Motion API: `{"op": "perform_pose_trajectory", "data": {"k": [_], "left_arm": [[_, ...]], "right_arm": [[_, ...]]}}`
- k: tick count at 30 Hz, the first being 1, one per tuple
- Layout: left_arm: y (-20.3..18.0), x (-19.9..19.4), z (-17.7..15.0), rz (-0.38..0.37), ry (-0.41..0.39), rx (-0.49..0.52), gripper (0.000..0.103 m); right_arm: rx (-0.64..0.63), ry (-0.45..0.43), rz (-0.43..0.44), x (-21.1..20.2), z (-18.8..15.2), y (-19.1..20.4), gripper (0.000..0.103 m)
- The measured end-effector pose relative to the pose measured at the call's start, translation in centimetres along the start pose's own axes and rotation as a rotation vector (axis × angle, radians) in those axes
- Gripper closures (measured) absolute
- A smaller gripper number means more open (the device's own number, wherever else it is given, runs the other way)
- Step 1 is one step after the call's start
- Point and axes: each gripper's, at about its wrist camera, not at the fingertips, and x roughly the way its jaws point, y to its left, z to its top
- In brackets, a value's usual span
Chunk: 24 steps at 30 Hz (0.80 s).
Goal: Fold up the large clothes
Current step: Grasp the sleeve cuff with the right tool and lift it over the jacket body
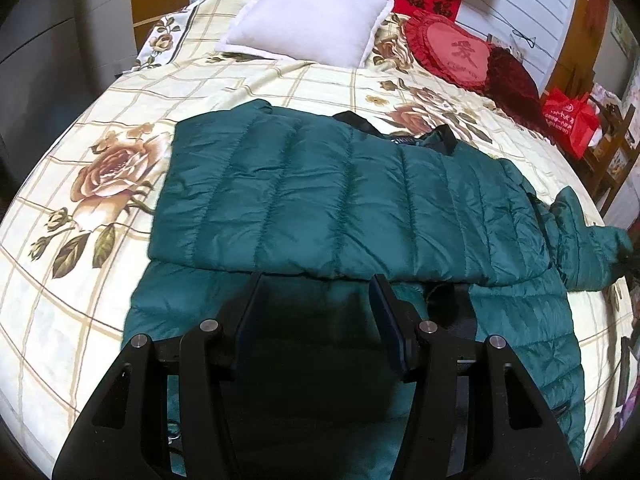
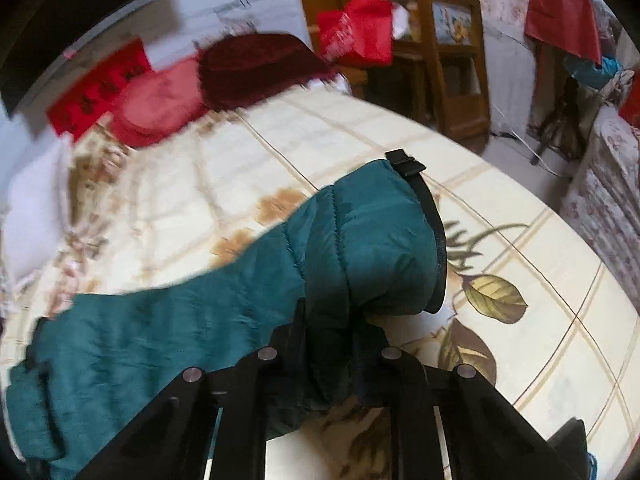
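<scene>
A teal quilted down jacket (image 1: pixel 320 192) lies across a floral bedspread (image 1: pixel 280 80), one side folded over its body, black collar trim at the far edge. Its right sleeve (image 1: pixel 584 240) trails toward the bed's right edge. My left gripper (image 1: pixel 318 284) hovers over the jacket's near part, jaws apart, nothing pinched between them. In the right wrist view my right gripper (image 2: pixel 332 328) is shut on the sleeve (image 2: pixel 360 240) just behind its black-banded cuff (image 2: pixel 436 232), lifting it off the bedspread (image 2: pixel 340 132). The cuff end bulges past the fingers.
A white pillow (image 1: pixel 308 16), a red heart cushion (image 1: pixel 452 52) and a dark red cushion (image 1: pixel 512 80) sit at the head of the bed. A red bag (image 1: pixel 568 120) and a wooden chair (image 2: pixel 452 40) stand beside the bed's right side.
</scene>
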Motion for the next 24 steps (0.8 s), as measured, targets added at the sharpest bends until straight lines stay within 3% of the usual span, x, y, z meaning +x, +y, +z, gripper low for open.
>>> {"op": "perform_pose_trajectory", "data": {"k": [10, 24], "left_arm": [[2.4, -1.8, -0.5, 0.033, -0.024, -0.036, 0.050], [5.1, -2.6, -0.2, 0.064, -0.039, -0.069, 0.050]], "right_arm": [[-0.151, -0.107, 0.175, -8.6, -1.0, 7.7, 0.089], [-0.365, -0.069, 0.362, -12.3, -6.2, 22.0, 0.090]]}}
